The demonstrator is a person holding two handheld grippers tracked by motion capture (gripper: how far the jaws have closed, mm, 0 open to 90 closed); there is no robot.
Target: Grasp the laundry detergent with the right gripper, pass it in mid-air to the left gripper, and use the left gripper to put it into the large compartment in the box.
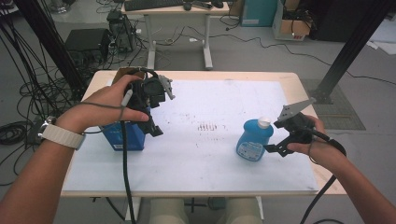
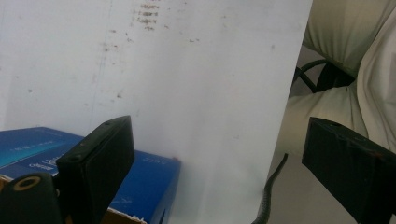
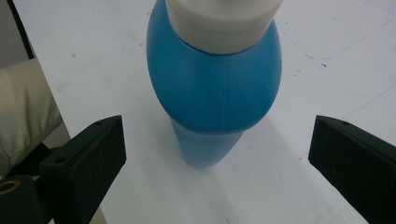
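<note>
Blue bottle (image 3: 215, 88), white cap (image 3: 223, 21), upright

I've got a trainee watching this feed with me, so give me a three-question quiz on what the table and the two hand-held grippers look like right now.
1. True or false: the right hand-held gripper is clamped on the blue bottle.
2. Which thing lies under the left hand-held gripper? A) a blue box B) a keyboard C) a cup
3. Fill in: the bottle's cap is ____ in colour.

Key
1. False: the jaws stand open on either side of the bottle, apart from it.
2. A: the blue box sits near the left edge of the table, and the open jaws hold nothing.
3. White.
</note>
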